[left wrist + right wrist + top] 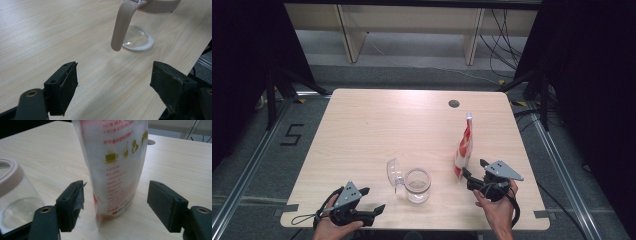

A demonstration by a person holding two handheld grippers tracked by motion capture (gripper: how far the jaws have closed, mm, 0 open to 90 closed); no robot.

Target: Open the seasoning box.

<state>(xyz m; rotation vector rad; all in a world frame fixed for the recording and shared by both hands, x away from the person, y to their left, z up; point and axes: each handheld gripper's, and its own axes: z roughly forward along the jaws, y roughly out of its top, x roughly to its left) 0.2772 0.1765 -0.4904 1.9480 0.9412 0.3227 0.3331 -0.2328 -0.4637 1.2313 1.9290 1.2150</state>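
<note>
A red-and-white pouch point(464, 146) stands upright on the right half of the table point(377, 125), its base framed between the spread jaws of the right gripper point(470, 172), which sits just short of it. In the right gripper view the pouch point(115, 167) fills the gap, neither jaw touching it yet. Left of it stands an open glass jar point(417, 185), its clear lid point(394, 172) hinged back, some white granules at the bottom. The left gripper point(374, 200) rests near the table's front edge, jaws wide apart and holding nothing, aimed toward the jar's base point(137, 41) and handle point(122, 25).

The step in hand looks to be taking hold of the pouch. Done well, the right gripper would ease forward until both jaws flank the pouch squarely, then close on the lower body, where it looks fullest, firmly enough to lift without crumpling or tipping it. The jar stands near, so the lift should stay clear of its rim.
</note>
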